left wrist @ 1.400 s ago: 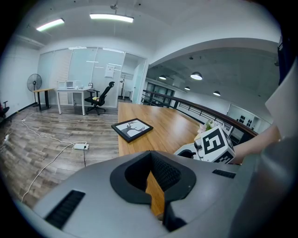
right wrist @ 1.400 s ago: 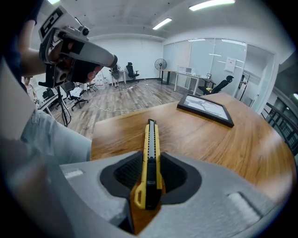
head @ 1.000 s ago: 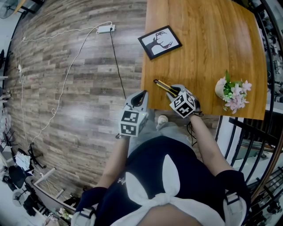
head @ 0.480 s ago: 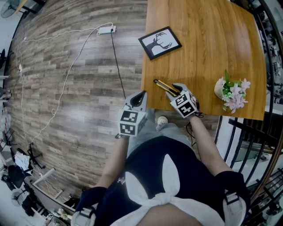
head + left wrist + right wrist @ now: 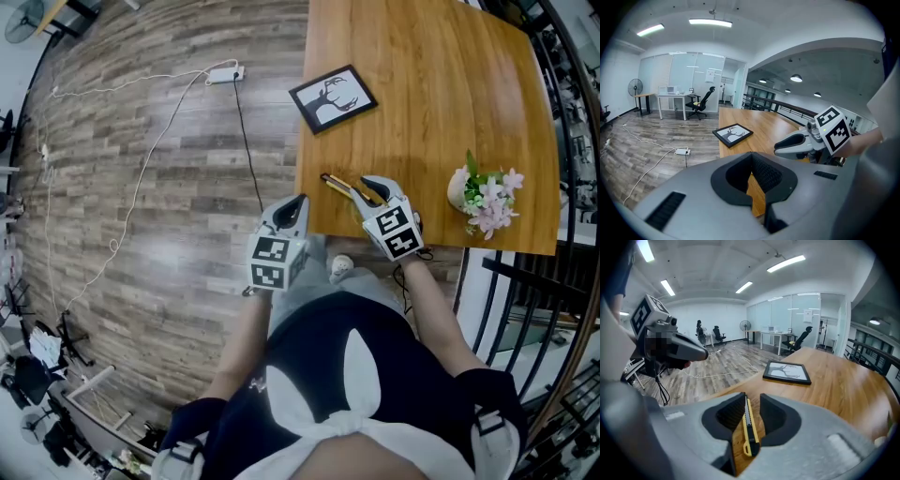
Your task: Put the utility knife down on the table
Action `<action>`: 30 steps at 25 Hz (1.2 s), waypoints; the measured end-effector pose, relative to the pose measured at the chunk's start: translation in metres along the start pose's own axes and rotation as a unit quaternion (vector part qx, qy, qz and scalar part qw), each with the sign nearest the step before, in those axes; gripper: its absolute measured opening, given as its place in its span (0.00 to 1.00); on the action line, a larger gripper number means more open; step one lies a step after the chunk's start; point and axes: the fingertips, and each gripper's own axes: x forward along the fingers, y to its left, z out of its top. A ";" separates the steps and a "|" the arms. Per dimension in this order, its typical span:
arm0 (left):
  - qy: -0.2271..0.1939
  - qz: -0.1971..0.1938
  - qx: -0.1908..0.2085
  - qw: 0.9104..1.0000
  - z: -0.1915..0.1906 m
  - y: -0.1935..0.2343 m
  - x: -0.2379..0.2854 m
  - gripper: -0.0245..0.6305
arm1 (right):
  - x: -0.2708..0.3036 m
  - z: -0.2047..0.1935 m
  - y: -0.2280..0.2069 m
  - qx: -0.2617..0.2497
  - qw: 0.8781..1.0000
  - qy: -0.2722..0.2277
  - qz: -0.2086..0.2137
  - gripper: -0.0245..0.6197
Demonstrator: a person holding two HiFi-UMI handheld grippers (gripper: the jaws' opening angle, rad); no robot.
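Utility knife point(image 5: 343, 187), yellow with a dark slider, lies on the worktop point(image 5: 441, 94) close to its near edge, toward the near left corner. Well off the worktop's left side, a white power strip point(image 5: 222, 73) and its cable lie on the plank floor point(image 5: 141, 187). Just off the worktop's near left corner the left hand-held gripper point(image 5: 297, 204) hangs over the floor. Its jaws are slightly apart and hold nothing; in the left gripper view only the worktop's wood shows through the gap. Near the worktop's left edge and farther from the person, a black framed picture point(image 5: 333, 98) of an antlered animal lies flat. The knife points slantwise from the worktop's left edge toward the right hand-held gripper point(image 5: 372, 186), which stands over the worktop's near edge with its jaws parted on either side of the knife's near end. In the right gripper view the knife rests against the jaw at that view's left. Bare wood shows between the knife and the other jaw, so it is not clamped. By the worktop's right edge stands a small white pot of pink and white flowers point(image 5: 480, 192). A dark railing point(image 5: 562, 281) runs beyond the worktop's right edge.
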 end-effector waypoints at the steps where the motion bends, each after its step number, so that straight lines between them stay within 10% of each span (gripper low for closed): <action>1: -0.002 0.001 0.001 1.000 0.000 -0.001 -0.001 0.06 | -0.005 0.005 -0.001 0.001 1.000 -0.011 -0.004 0.17; 6: -0.010 0.003 -0.001 1.000 0.002 -0.005 -0.007 0.06 | -0.028 0.029 0.001 -0.007 0.998 -0.057 -0.031 0.04; 30: -0.046 0.000 -0.010 0.999 0.015 -0.032 -0.032 0.06 | -0.091 0.060 0.026 -0.011 0.992 -0.122 -0.029 0.03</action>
